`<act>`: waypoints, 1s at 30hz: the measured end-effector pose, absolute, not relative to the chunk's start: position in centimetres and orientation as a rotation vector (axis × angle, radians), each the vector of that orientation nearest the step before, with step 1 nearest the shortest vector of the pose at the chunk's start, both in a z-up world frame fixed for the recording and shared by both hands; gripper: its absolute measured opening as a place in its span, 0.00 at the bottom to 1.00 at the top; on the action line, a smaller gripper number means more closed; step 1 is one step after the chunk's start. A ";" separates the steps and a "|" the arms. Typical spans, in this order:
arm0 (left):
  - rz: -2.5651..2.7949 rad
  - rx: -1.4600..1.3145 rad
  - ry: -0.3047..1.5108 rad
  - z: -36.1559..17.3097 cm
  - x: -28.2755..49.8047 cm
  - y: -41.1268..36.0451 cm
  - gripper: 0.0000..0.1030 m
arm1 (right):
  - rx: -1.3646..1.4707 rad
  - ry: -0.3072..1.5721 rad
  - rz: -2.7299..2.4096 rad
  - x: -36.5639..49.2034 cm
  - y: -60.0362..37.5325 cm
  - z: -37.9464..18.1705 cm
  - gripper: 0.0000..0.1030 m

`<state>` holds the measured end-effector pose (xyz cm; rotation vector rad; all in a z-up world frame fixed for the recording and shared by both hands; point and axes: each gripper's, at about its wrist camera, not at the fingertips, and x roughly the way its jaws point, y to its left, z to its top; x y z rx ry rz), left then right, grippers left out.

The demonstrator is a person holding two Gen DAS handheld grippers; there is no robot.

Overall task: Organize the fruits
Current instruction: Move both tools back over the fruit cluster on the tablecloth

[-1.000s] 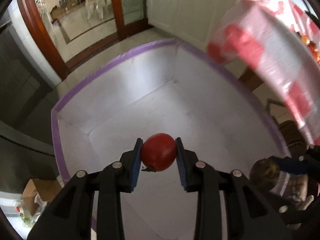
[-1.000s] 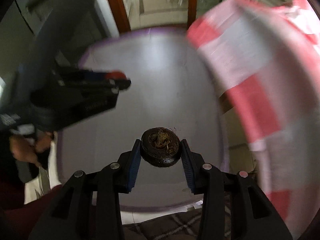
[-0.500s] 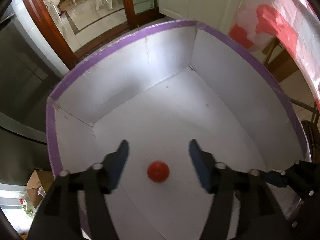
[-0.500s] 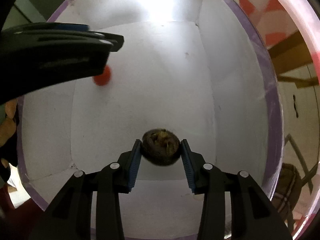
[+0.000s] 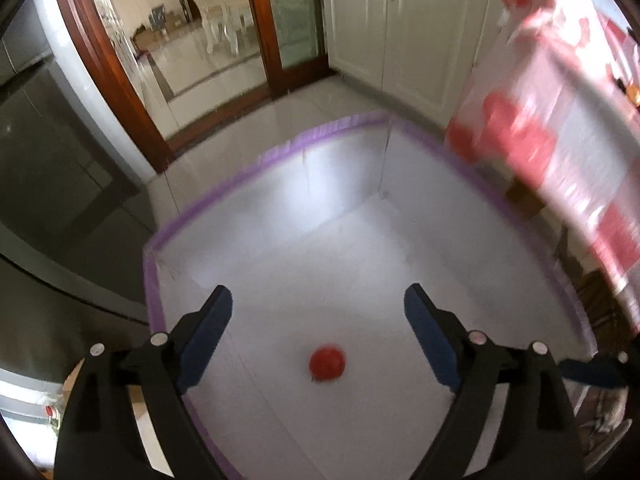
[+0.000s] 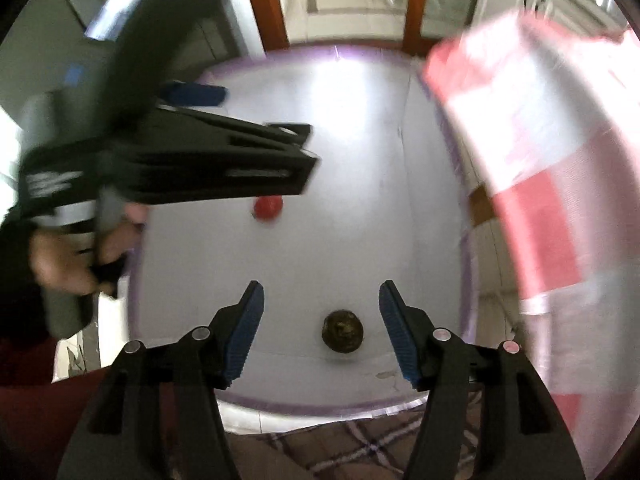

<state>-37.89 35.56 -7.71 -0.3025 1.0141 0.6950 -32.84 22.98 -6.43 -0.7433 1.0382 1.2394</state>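
Observation:
A white box with a purple rim (image 5: 224, 196) stands on the floor below both grippers; it also shows in the right wrist view (image 6: 466, 240). A red tomato (image 5: 327, 362) lies on the box floor, also seen in the right wrist view (image 6: 268, 208). A dark brown round fruit (image 6: 343, 332) lies on the box floor near the close wall. My left gripper (image 5: 318, 308) is open and empty above the tomato. My right gripper (image 6: 320, 304) is open and empty above the dark fruit. The left gripper's body (image 6: 224, 164) crosses the right wrist view.
A table with a red-and-white checked cloth (image 5: 560, 120) overhangs the box on the right, also in the right wrist view (image 6: 540, 160). White cabinets (image 5: 400, 28) and a wood-framed glass door (image 5: 256, 28) stand behind. A plaid fabric (image 6: 360, 448) lies near the box.
Both grippers opened and let their fruits fall into the box: first the left dropped the tomato, then the right the dark fruit. Both grippers have since risen above the box.

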 end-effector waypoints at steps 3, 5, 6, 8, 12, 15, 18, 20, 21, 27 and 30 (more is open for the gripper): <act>0.709 -0.259 0.930 -4.8 -37.1 34.6 0.94 | -0.662 0.953 1.295 -32.9 20.9 -2.1 0.58; 0.704 -0.219 0.873 -2.6 -36.1 33.5 0.96 | -0.608 0.883 1.298 -32.3 18.8 0.6 0.62; 0.700 -0.202 0.849 -1.6 -35.7 32.9 0.98 | -0.567 0.838 1.286 -31.7 17.6 2.2 0.63; 0.679 -0.166 0.789 0.8 -34.3 31.3 0.98 | -0.505 0.787 1.263 -30.3 15.2 4.2 0.65; 0.599 -0.104 0.714 4.5 -30.5 27.5 0.98 | -0.349 0.681 1.125 -26.8 8.3 7.5 0.75; 0.486 -0.087 0.680 6.9 -26.4 23.8 0.98 | -0.254 0.666 0.948 -22.4 3.2 8.2 0.78; 0.329 -0.139 0.690 7.6 -21.1 20.3 0.98 | -0.144 0.705 0.757 -17.5 -1.8 7.4 0.78; 0.242 -0.168 0.718 7.5 -17.3 17.7 0.98 | -0.052 0.738 0.645 -14.2 -4.8 6.3 0.78; 0.214 -0.177 0.726 7.0 -15.9 16.5 0.98 | -0.013 0.751 0.591 -12.6 -5.9 5.6 0.78; 0.100 -0.240 0.802 4.2 -5.0 10.1 0.98 | 0.140 0.790 0.308 -3.8 -15.0 3.9 0.78; 0.085 -0.244 0.808 3.4 -1.2 8.5 0.98 | 0.200 0.825 0.232 1.3 -18.1 2.5 0.78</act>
